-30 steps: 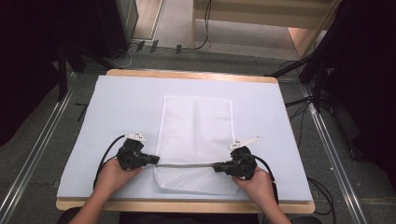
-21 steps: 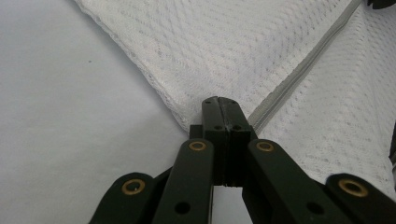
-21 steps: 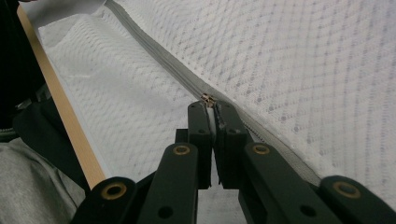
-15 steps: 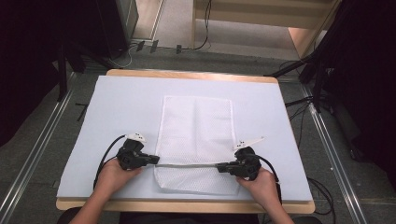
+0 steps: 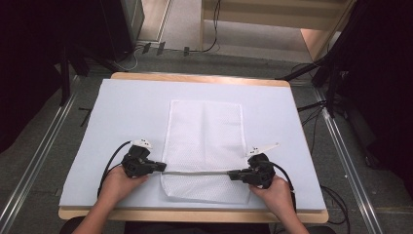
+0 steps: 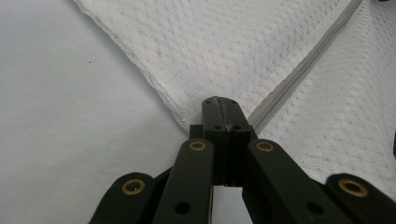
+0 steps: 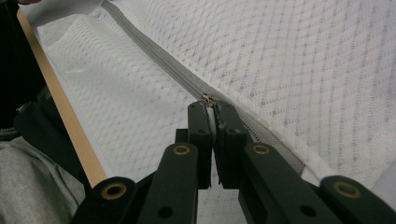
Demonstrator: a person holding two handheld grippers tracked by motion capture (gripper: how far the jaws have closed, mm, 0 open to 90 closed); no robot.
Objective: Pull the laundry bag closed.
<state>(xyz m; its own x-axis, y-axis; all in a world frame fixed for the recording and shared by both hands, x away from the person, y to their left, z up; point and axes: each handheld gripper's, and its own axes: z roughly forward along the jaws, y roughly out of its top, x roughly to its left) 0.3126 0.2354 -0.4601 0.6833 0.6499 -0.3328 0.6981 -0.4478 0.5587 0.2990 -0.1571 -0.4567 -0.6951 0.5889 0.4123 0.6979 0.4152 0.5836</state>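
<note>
Now both jaws pinched shut, left gripper on the mesh laundry bag's edge, right gripper slid right, tugging the zipper pull open.

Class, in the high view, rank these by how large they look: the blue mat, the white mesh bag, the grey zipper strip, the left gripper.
1. blue mat
2. white mesh bag
3. The grey zipper strip and left gripper look alike in area: unranked.
</note>
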